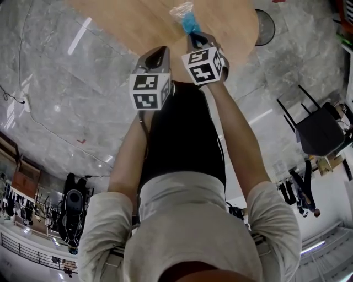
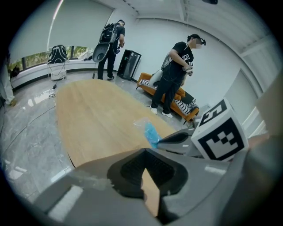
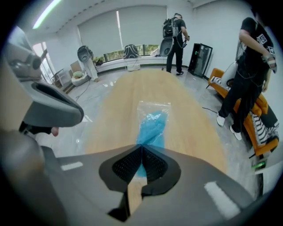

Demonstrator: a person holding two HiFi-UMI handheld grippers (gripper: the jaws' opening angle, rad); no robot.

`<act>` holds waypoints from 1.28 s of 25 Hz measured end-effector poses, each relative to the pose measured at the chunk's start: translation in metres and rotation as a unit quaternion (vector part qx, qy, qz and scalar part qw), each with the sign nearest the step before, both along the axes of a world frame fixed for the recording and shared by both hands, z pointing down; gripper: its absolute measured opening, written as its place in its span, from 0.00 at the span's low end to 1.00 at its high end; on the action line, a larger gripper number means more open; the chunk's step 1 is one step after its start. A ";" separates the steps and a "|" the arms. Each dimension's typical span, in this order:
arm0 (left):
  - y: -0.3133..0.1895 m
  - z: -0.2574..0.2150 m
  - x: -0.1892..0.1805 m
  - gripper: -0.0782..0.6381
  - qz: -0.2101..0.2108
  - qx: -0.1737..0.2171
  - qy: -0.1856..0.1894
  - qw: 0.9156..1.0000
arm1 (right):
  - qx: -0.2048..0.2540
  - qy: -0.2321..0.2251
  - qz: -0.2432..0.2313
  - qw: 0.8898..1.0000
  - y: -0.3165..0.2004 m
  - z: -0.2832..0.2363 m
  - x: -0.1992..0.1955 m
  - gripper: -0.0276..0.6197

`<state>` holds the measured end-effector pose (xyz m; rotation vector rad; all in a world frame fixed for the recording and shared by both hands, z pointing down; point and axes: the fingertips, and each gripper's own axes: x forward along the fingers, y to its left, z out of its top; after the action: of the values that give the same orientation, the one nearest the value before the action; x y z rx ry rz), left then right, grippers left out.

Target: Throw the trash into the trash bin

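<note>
Right gripper (image 3: 141,148) pinches the near end of a clear plastic bag (image 3: 152,121) with blue contents, its jaws drawn together on the film so that only a strip of blue shows between the pads. The rest of the bag runs straight out ahead of the tips and lies on the wooden table (image 3: 128,97). In the head view, the right gripper (image 1: 194,36) points steeply down at the table's near edge, with the bag (image 1: 186,16) just beyond its tips.

Left gripper (image 2: 143,152) is just beside the right one, on its left, with its jaws closed tip to tip and nothing between them; bare tabletop shows through the gap behind the pads. From its view, the bag (image 2: 149,130) lies ahead and slightly to the right, meeting the right gripper's tips (image 2: 162,141). In the head view, the left gripper (image 1: 161,50) sits a little nearer the person than the right.
</note>
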<state>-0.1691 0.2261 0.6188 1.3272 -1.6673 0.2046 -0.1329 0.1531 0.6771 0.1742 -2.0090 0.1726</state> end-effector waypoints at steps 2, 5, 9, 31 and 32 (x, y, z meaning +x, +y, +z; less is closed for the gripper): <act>-0.007 -0.019 -0.004 0.13 0.001 0.007 -0.005 1.000 | -0.013 -0.020 0.034 0.999 -0.003 -0.027 -0.001 0.06; -0.016 -0.051 -0.010 0.13 -0.009 0.017 -0.012 1.000 | -0.025 -0.051 0.071 0.996 -0.008 -0.076 -0.005 0.06; -0.034 -0.091 -0.007 0.13 -0.005 0.041 -0.017 0.999 | -0.009 -0.093 0.097 0.991 -0.021 -0.138 -0.006 0.06; -0.149 -0.267 0.094 0.13 0.175 0.173 -0.025 0.969 | 0.096 -0.177 0.298 0.933 -0.090 -0.348 0.108 0.06; -0.153 -0.268 0.104 0.13 0.187 0.174 -0.024 0.967 | 0.101 -0.179 0.307 0.929 -0.093 -0.351 0.118 0.06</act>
<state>-0.0650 0.0727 0.3505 1.9153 -1.5251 0.1693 -0.0144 0.0602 0.3258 0.9675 -2.2736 0.4159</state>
